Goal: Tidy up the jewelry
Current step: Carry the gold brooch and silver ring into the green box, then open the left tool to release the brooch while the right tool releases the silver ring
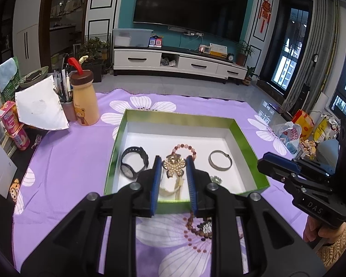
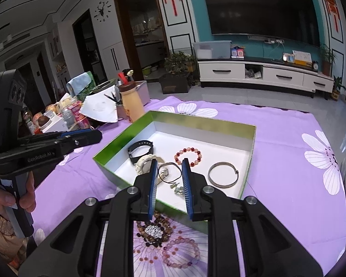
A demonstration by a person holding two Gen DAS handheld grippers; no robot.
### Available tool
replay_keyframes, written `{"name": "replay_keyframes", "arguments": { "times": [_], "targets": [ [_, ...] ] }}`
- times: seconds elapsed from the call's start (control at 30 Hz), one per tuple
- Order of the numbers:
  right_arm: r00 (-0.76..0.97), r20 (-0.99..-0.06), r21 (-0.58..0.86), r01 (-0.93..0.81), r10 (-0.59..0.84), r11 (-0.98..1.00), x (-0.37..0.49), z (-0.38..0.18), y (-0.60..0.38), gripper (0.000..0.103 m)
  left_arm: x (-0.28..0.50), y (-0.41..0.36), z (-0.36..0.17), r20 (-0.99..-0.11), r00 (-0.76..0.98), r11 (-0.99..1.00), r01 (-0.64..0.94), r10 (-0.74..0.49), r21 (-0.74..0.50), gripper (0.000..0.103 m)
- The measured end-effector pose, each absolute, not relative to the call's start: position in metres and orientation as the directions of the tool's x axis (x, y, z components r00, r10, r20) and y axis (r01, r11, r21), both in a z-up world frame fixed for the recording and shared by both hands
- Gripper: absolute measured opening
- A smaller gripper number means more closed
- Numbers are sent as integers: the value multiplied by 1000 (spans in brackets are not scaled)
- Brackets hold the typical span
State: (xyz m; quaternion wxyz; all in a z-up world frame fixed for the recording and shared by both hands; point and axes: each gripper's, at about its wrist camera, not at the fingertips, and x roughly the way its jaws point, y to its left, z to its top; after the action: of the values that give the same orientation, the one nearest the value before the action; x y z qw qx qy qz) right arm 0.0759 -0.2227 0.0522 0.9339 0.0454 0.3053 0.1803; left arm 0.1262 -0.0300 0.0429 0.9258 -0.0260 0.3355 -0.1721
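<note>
A green box (image 1: 246, 138) with a white inside sits on the purple flowered cloth; it also shows in the right wrist view (image 2: 253, 143). In it lie a black watch (image 1: 133, 161), a red-pink bead bracelet (image 2: 188, 156), a silver bangle (image 1: 220, 159), a cream watch (image 2: 145, 162) and a pearl flower brooch (image 1: 174, 166). My left gripper (image 1: 173, 173) is open, jaws either side of the brooch, just over the box's near wall. My right gripper (image 2: 168, 175) is open over the box's near edge, above a thin black cord piece (image 2: 168, 172). Loose bead bracelets (image 2: 166, 242) lie on the cloth before the box.
A bear-print bottle (image 1: 84, 101), a pen cup (image 1: 68, 106) and a white paper (image 1: 40, 106) stand at the cloth's far left, with snack packs (image 1: 11, 124) beyond. Plastic bags (image 1: 297, 131) lie off the right edge.
</note>
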Motion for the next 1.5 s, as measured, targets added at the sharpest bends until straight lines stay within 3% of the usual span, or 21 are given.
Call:
{"name": "replay_keyframes", "arguments": {
  "times": [0.53, 1.13, 1.23, 1.37, 1.5],
  "targets": [
    [658, -631, 353, -228, 411, 907, 140, 40, -242, 21, 219, -43, 30, -688, 606, 917, 280, -399, -285, 21],
    [541, -740, 383, -150, 400, 911, 184, 0, -225, 21, 263, -55, -23, -790, 500, 934, 221, -356, -281, 21],
    [540, -741, 391, -136, 399, 910, 186, -1, -226, 26, 262, -55, -22, -786, 506, 934, 223, -356, -279, 21],
    [557, -727, 403, -127, 402, 906, 182, 1, -230, 28, 259, -54, -18, -779, 519, 936, 224, -351, -272, 25],
    [578, -713, 404, -123, 396, 906, 174, 8, -235, 35, 249, -52, -11, -765, 536, 934, 230, -356, -274, 42]
  ]
}}
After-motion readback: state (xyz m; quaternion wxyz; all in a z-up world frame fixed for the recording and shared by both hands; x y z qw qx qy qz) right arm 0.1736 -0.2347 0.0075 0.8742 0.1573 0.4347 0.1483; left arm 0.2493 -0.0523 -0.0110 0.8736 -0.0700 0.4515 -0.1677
